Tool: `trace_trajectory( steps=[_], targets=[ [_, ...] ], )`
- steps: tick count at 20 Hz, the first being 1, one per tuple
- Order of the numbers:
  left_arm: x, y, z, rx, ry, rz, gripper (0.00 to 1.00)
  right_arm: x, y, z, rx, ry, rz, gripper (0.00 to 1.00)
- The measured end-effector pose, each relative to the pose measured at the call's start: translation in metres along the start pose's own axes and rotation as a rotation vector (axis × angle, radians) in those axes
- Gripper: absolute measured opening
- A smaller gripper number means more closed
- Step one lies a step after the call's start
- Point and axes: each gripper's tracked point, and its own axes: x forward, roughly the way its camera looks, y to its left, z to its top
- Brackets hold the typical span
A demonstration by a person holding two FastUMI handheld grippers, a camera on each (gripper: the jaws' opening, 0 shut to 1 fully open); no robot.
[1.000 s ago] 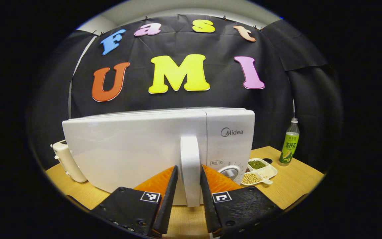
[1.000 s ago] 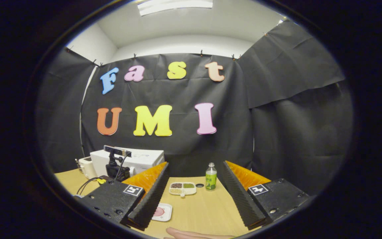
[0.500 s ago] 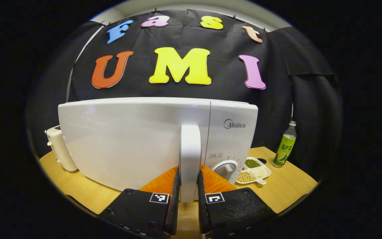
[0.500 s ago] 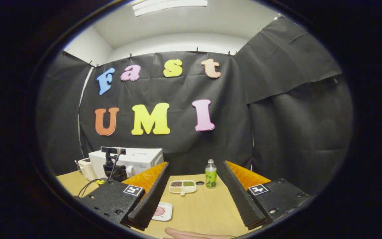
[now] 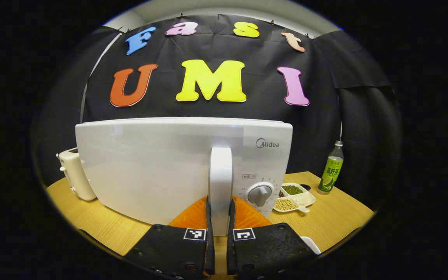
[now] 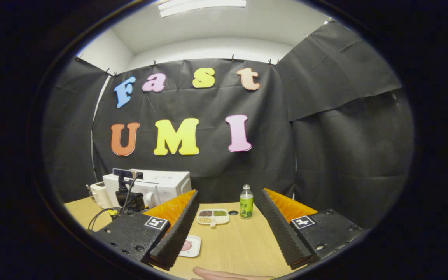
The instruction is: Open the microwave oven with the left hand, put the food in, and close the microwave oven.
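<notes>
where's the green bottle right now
In the left gripper view the bottle stands at the table's far right, just right of the bean tray beside the microwave.

You face a black cloth wall [image 6: 208, 171] pinned up along its top edge beyond your tongs. Above it run a white wall [image 6: 212, 48] and ceiling with a strip light [image 6: 202, 4]. A light wooden bench [image 6: 243, 249] spreads beneath.

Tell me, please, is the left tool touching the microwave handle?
Touching: in the left gripper view, the left tool is closed on the handle, both fingers pressed against its sides.
</notes>
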Motion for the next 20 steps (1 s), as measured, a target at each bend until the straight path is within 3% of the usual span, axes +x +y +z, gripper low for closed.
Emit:
trace_trajectory(
  steps=[5,10,11,12,13,15,16,18,19,20],
  targets=[
    [-0.046,0.005,-0.009,-0.004,-0.03,-0.132,0.11,0.001,0.008,-0.014,0.002,0.026,0.008,1.0],
    [-0.099,0.024,-0.018,0.023,-0.044,-0.21,0.11,-0.008,0.02,-0.024,0.0,0.057,0.008,1.0],
    [-0.109,0.029,-0.019,0.028,-0.044,-0.217,0.11,-0.011,0.023,-0.023,-0.001,0.054,0.008,1.0],
    [-0.12,0.035,-0.021,0.03,-0.042,-0.223,0.11,-0.014,0.027,-0.022,-0.003,0.053,0.009,0.92],
    [-0.129,0.041,-0.023,0.038,-0.043,-0.23,0.11,-0.017,0.031,-0.022,-0.004,0.051,0.012,0.91],
    [-0.151,0.056,-0.025,0.04,-0.049,-0.228,0.11,-0.025,0.041,-0.02,-0.006,0.045,0.023,0.91],
    [-0.161,0.066,-0.028,0.041,-0.05,-0.222,0.11,-0.03,0.045,-0.019,-0.009,0.04,0.027,1.0],
    [-0.182,0.088,-0.031,0.059,-0.062,-0.204,0.11,-0.04,0.056,-0.016,-0.015,0.032,0.039,1.0],
    [-0.194,0.102,-0.032,0.06,-0.063,-0.188,0.19,-0.045,0.061,-0.016,-0.02,0.03,0.045,1.0],
    [-0.208,0.119,-0.03,0.066,-0.081,-0.159,0.19,-0.05,0.066,-0.015,-0.028,0.027,0.052,1.0]
  ],
)
